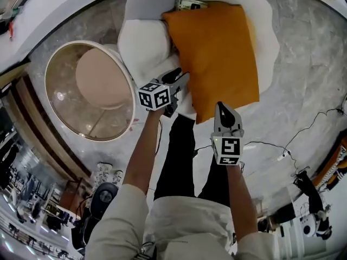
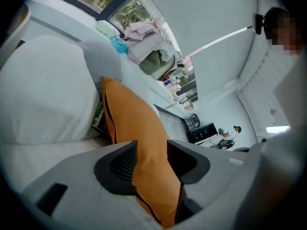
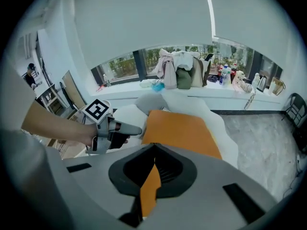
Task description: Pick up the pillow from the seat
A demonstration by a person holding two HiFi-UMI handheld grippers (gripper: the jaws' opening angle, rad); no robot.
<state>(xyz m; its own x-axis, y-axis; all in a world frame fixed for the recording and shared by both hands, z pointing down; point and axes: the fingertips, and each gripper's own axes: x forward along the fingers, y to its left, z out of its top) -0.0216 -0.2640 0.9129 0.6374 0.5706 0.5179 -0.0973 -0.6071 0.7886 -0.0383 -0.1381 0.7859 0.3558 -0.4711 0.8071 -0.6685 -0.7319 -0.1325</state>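
An orange pillow (image 1: 217,53) lies on the seat of a white armchair (image 1: 143,42). My left gripper (image 1: 181,80) is at the pillow's left edge. In the left gripper view the pillow (image 2: 129,119) runs between the jaws of this gripper (image 2: 151,157), which stand apart around it, open. My right gripper (image 1: 222,108) is at the pillow's near corner. Seen from the right gripper view, that gripper (image 3: 153,169) is shut on a thin fold of the orange pillow (image 3: 180,131), and the left gripper (image 3: 129,130) reaches in from the left.
A round glass side table (image 1: 87,88) stands close to the chair's left. A printed booklet (image 1: 190,3) is tucked behind the pillow. Cables (image 1: 303,134) trail over the marble floor at the right. The person's legs stand right before the seat.
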